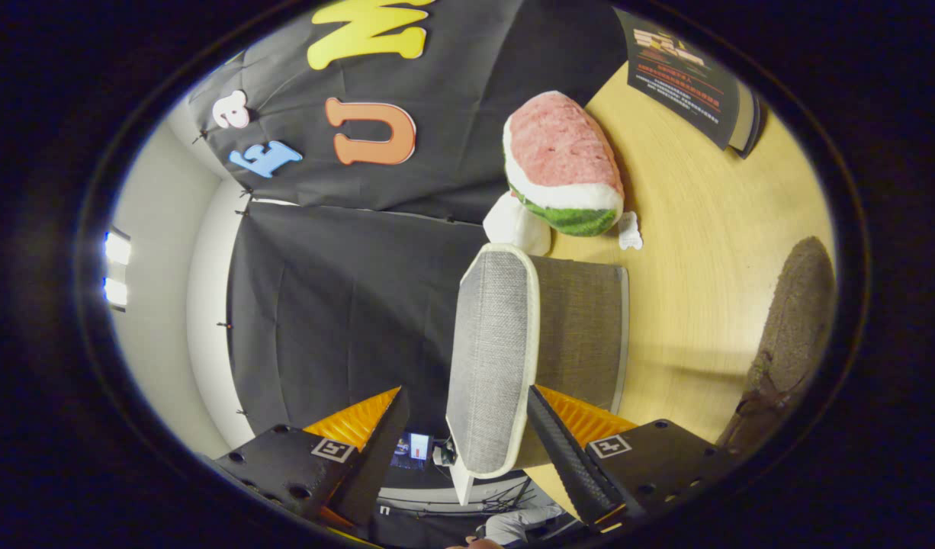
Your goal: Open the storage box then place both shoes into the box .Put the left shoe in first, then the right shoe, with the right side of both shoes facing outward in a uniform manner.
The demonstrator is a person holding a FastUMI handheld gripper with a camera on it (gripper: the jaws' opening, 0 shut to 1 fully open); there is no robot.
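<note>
Gripper: the gripper (467, 450) is rolled sideways, so the wooden table (704, 252) stands like a wall toward 3 o'clock of the fingers.
Jaws: apart, with a wide gap; the lid's lower end sits in that gap, close against the finger at 4 o'clock, while the finger at 8 o'clock is clear of it. Whether the near finger actually presses the fabric is hard to tell.
Storage box: a grey fabric storage box (582, 328) with pale piping, just ahead of the fingers at about 12 to 1 o'clock, resting on the table.
Lid: the grey woven lid (489, 358) is swung away from the box body, hinged open along its far edge, its face turned toward 9 o'clock.
Plush toy: a watermelon-slice plush toy (563, 164), pink top, white band, green rind, beyond the box at 12 o'clock, with a white tag beside it.
Shoe: a dark brown fuzzy shape (792, 328) at 3 o'clock on the table, possibly a shoe.
Booklet: a dark printed booklet (685, 76) at 1 o'clock, far across the table.
</note>
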